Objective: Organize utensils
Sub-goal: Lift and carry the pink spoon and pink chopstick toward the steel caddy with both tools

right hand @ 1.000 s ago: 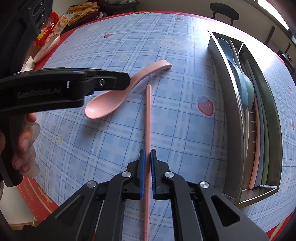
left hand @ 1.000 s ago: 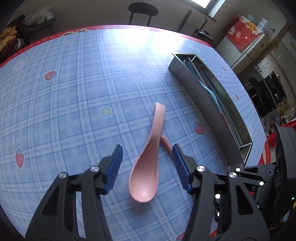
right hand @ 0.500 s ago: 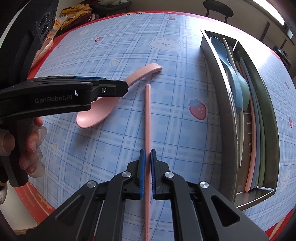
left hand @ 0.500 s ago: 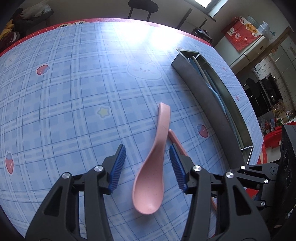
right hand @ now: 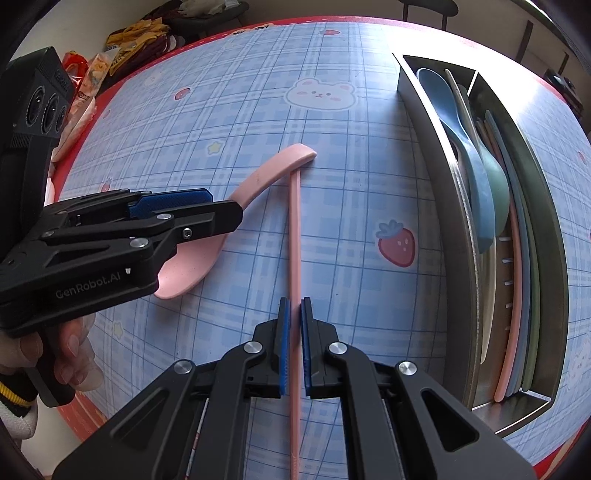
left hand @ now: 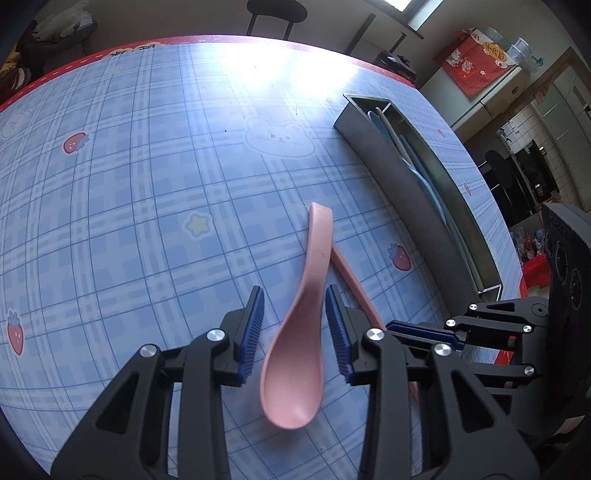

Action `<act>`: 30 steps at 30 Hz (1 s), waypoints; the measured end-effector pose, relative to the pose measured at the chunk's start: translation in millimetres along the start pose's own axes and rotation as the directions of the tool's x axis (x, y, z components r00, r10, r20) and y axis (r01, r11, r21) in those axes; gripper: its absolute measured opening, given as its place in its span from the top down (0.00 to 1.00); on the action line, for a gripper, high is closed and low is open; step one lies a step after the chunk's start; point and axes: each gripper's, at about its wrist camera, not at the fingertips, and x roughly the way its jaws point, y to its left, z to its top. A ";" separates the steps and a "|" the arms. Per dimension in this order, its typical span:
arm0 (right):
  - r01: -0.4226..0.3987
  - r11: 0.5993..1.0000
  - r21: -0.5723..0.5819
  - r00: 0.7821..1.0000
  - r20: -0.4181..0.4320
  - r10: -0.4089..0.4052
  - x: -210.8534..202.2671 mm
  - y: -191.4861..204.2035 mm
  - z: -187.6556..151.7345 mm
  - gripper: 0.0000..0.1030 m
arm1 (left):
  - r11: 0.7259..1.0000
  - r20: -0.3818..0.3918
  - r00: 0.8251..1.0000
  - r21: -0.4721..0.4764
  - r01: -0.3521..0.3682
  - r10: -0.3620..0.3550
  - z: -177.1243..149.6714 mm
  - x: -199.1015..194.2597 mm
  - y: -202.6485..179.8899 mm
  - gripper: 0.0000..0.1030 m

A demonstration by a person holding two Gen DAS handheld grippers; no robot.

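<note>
right gripper (right hand: 294, 341) clamped on thin pink plastic chopstick (right hand: 294, 236); left gripper (left hand: 294, 325) jaws closing around neck of matte pink plastic soup spoon (left hand: 300, 332), pads not yet touching. risk: spoon handle overlies the chopstick tip, so lifting either may drag or flip the other. both lie on blue checked tablecloth (left hand: 147, 184), near the steel divided utensil tray (right hand: 443, 206).

A home dining room: a cartoon-print tablecloth (left hand: 147, 184) covers the table, a stool (left hand: 277, 14) stands behind it, and kitchen cabinets (left hand: 565, 96) show beyond.
</note>
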 end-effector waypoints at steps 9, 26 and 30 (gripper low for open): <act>-0.008 1.000 -0.006 1.000 0.002 0.008 -0.4 -2.0 -0.3 0.94 | 1.000 -0.022 1.000 0.022 0.021 -0.021 10.7 9.7 -3.3 0.75; -0.015 1.000 -0.009 1.000 0.017 0.015 -3.5 -2.8 -6.4 0.94 | 0.997 -0.053 0.996 0.011 0.074 -0.074 -20.7 -6.3 6.4 0.69; -0.015 1.000 -0.010 1.000 0.018 0.015 -3.8 -2.8 -6.1 0.94 | 0.996 -0.038 0.996 -0.018 0.086 -0.087 -20.9 -6.3 11.5 0.71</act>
